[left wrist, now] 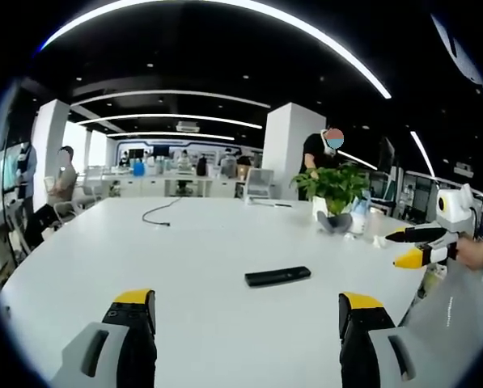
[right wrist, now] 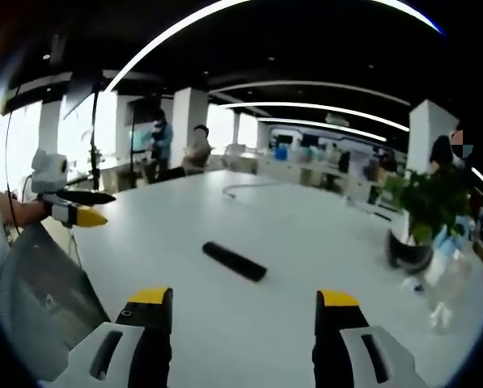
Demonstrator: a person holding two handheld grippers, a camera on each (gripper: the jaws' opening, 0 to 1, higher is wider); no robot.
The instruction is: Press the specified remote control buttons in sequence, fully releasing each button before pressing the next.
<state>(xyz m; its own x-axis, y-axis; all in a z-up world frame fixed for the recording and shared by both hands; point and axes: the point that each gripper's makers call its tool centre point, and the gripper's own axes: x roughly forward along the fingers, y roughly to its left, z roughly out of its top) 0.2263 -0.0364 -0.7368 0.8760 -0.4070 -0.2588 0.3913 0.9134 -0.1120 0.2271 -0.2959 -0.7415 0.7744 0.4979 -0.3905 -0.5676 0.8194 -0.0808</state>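
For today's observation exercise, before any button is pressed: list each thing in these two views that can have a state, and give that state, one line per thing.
Remote control: lying flat on the white table, untouched, no gripper near it.
Left gripper: open, jaws wide apart, holding nothing.
Right gripper: open, jaws wide apart, holding nothing.
Potted plant: upright on the table.
Cable: lying loose on the table, far side.

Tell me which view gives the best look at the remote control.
The right gripper view: the remote control lies nearer and larger there, between the open tongs, on the white table. The left gripper view shows it smaller, a thin dark bar. Buttons cannot be made out in either.
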